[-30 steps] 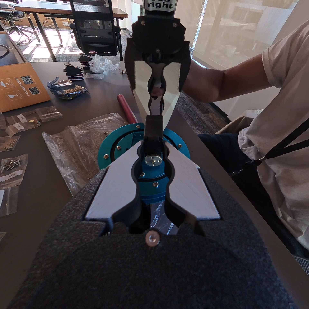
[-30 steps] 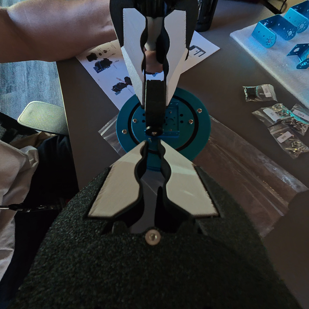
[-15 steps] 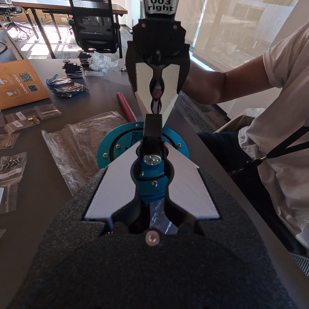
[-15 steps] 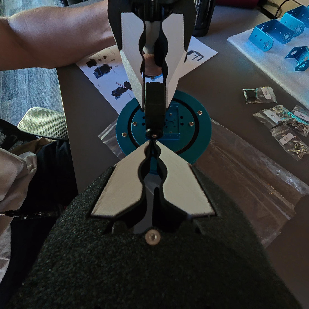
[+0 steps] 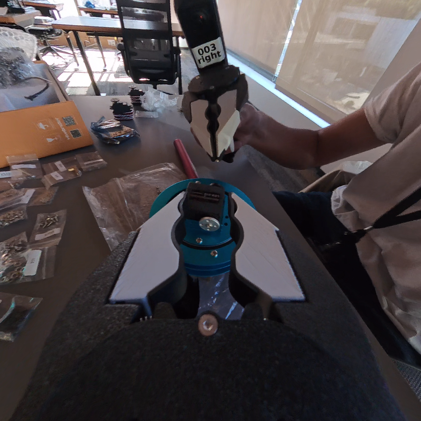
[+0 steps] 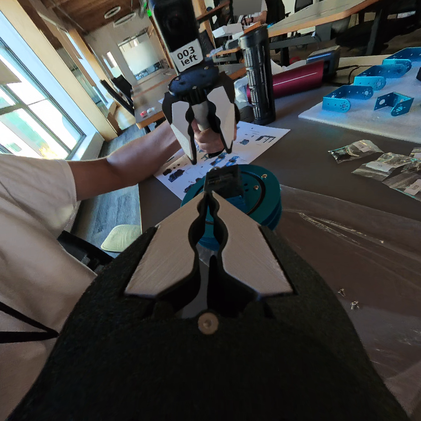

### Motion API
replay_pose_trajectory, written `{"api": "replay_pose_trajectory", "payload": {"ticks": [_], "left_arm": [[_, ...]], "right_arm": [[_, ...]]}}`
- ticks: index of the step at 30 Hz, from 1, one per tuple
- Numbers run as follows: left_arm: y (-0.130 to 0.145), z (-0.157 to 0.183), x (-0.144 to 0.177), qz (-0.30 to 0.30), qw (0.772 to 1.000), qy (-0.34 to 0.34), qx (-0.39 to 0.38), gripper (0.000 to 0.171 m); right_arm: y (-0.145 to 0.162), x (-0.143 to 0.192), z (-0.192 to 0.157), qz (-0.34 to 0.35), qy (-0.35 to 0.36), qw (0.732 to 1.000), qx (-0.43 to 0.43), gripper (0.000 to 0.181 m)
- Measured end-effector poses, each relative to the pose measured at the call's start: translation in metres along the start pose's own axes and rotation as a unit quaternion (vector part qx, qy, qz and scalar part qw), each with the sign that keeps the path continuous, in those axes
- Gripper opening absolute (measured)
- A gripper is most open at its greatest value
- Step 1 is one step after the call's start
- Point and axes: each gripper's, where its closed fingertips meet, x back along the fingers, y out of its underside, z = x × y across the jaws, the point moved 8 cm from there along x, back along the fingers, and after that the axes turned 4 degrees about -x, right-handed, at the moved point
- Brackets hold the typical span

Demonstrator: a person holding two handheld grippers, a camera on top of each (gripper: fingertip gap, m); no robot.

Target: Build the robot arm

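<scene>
A black servo (image 5: 202, 202) stands upright on a round blue metal base (image 5: 205, 257) near the table's edge. My left gripper (image 5: 205, 197) is open, one finger on each side of the servo. In the right wrist view it (image 6: 211, 157) hangs just above and behind the servo (image 6: 224, 182), not gripping it. My right gripper (image 6: 209, 193) is shut, its tips close to the servo's near side above the base (image 6: 268, 205). In the left wrist view it (image 5: 215, 157) hovers raised beyond the servo. I cannot tell whether its tip holds anything.
A clear plastic bag (image 5: 127, 200) lies beside the base. Small bags of screws (image 5: 45, 227), an orange box (image 5: 41, 129) and a red rod (image 5: 184, 157) lie left. A printed sheet (image 6: 250, 141), a black bottle (image 6: 257, 79), blue brackets (image 6: 364, 79) and loose screws (image 6: 341, 291) also show. One gripper's finger ends stand about 6 centimeters off the other's.
My left gripper has opened and let go of the servo. Both grippers have lifted and drawn back. The right gripper's tip has left the servo, which stays on the base.
</scene>
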Motion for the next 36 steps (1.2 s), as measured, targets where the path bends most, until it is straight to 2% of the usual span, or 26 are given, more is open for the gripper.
{"api": "replay_pose_trajectory", "payload": {"ticks": [6, 11, 15, 18, 19, 21, 24, 27, 31, 36], "left_arm": [[0.008, -0.003, -0.009, -0.031, 0.999, -0.012, 0.0, 0.032], [-0.008, 0.003, -0.007, -0.018, 0.999, -0.035, -0.025, 0.033], [-0.032, 0.018, -0.016, 0.01, 0.996, -0.093, 0.003, 0.032], [-0.033, 0.036, -0.026, 0.009, 0.984, -0.171, 0.042, 0.023], [-0.032, 0.043, -0.028, 0.023, 0.981, -0.181, 0.068, 0.022], [-0.025, 0.049, -0.028, 0.061, 0.968, -0.199, 0.138, 0.015], [-0.01, 0.057, -0.028, 0.109, 0.953, -0.176, 0.222, 0.007], [-0.006, 0.066, -0.029, 0.161, 0.94, -0.169, 0.249, 0.001], [-0.014, 0.079, -0.029, 0.226, 0.923, -0.154, 0.27, 0.001], [-0.015, 0.088, -0.032, 0.235, 0.919, -0.136, 0.286, 0.004]], "right_arm": [[0.006, -0.007, 0.008, 0.008, 0.01, 1.0, -0.026, 0.0], [0.004, -0.007, 0.0, 0.05, 0.001, 0.997, -0.054, 0.0], [-0.002, -0.006, -0.017, 0.135, -0.056, 0.987, -0.065, 0.0], [-0.002, -0.007, -0.029, 0.174, -0.085, 0.98, -0.045, 0.0], [-0.002, -0.007, -0.032, 0.18, -0.089, 0.979, -0.028, 0.0], [-0.002, -0.008, -0.035, 0.179, -0.051, 0.982, 0.023, 0.0], [-0.003, -0.009, -0.039, 0.168, -0.039, 0.983, 0.063, 0.0], [-0.001, -0.01, -0.043, 0.171, -0.058, 0.982, 0.055, 0.0], [0.009, -0.016, -0.052, 0.187, -0.083, 0.978, 0.046, 0.0], [0.014, -0.016, -0.06, 0.195, -0.049, 0.974, 0.105, 0.0]]}}
